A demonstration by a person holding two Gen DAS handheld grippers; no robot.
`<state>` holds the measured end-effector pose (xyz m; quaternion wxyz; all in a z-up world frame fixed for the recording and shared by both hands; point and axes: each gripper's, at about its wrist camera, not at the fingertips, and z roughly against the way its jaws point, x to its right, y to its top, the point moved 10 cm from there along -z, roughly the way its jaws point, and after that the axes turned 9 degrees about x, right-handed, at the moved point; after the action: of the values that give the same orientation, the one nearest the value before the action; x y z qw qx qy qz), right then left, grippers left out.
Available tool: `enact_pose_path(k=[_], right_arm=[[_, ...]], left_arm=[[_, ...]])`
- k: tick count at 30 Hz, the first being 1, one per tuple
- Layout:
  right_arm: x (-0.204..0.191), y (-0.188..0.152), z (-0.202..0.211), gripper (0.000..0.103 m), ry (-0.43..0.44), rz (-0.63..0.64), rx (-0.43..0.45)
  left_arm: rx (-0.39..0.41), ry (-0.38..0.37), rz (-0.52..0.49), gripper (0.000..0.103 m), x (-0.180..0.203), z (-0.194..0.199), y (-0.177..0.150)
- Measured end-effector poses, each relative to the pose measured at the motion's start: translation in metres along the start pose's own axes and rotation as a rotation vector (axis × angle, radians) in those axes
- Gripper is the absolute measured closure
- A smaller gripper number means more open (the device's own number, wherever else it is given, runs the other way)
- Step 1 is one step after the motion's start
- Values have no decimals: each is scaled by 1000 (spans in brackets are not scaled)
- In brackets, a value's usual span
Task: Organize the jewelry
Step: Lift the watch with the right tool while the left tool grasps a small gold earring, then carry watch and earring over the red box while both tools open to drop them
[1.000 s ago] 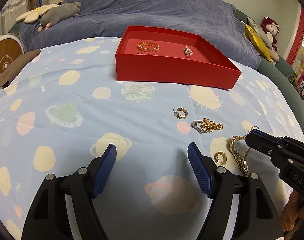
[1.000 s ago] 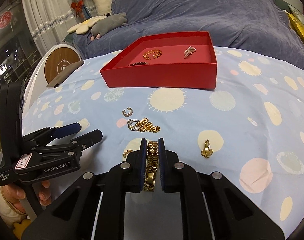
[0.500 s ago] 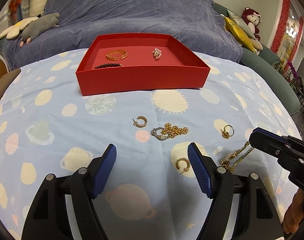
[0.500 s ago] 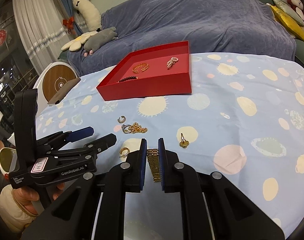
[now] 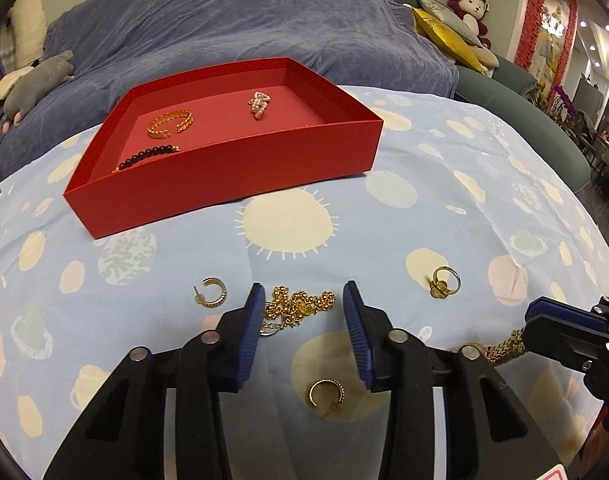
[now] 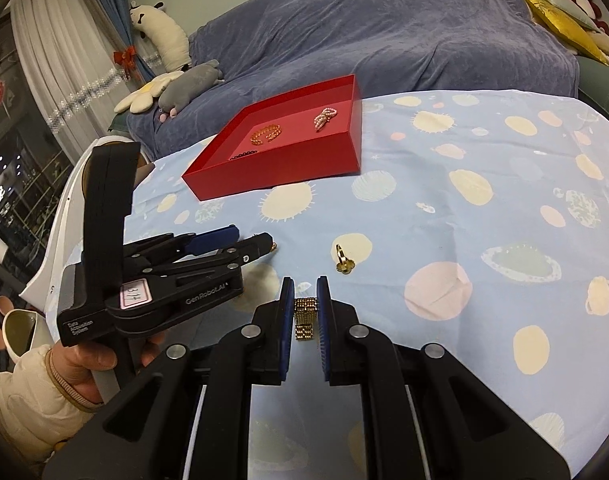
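Observation:
My left gripper hangs low over the planet-print cloth. Its jaws are closing around a tangled gold chain, and the pads do not press on it. One gold hoop earring lies left of the fingers, a second hoop under them, and a gold ring to the right. My right gripper is shut on a gold link bracelet. The red tray behind holds a gold bangle, a pearl piece and a black bead bracelet.
A sofa under a blue-grey blanket runs behind the table, with plush toys on its left end. In the right wrist view a hand in a cream sleeve holds the left gripper, beside a mug off the table's edge.
My left gripper has slid right to straddle the gold chain, and its jaws have narrowed a lot. The right gripper has drifted a little with the bracelet still clamped.

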<state>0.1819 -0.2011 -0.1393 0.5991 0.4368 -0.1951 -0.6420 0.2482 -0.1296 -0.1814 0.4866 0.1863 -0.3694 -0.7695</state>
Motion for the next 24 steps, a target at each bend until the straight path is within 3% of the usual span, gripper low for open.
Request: enact_pose_path(k=[2, 3, 5, 15, 24], right_arm=[[0, 0, -1, 92, 3, 0, -1], [0, 0, -1, 92, 4, 0, -2], [0, 0, -1, 92, 4, -1, -2], [-6, 11, 8, 92, 14, 6, 23], [-27, 47, 19, 92, 40, 52, 70]], left_arm=[[4, 3, -6, 80, 0, -1, 0], [4, -10, -2, 95, 1, -1, 1], [3, -12, -1, 100, 0, -1, 1], [69, -42, 61, 101, -15, 34, 21], [109, -66, 82, 101, -31, 76, 46]])
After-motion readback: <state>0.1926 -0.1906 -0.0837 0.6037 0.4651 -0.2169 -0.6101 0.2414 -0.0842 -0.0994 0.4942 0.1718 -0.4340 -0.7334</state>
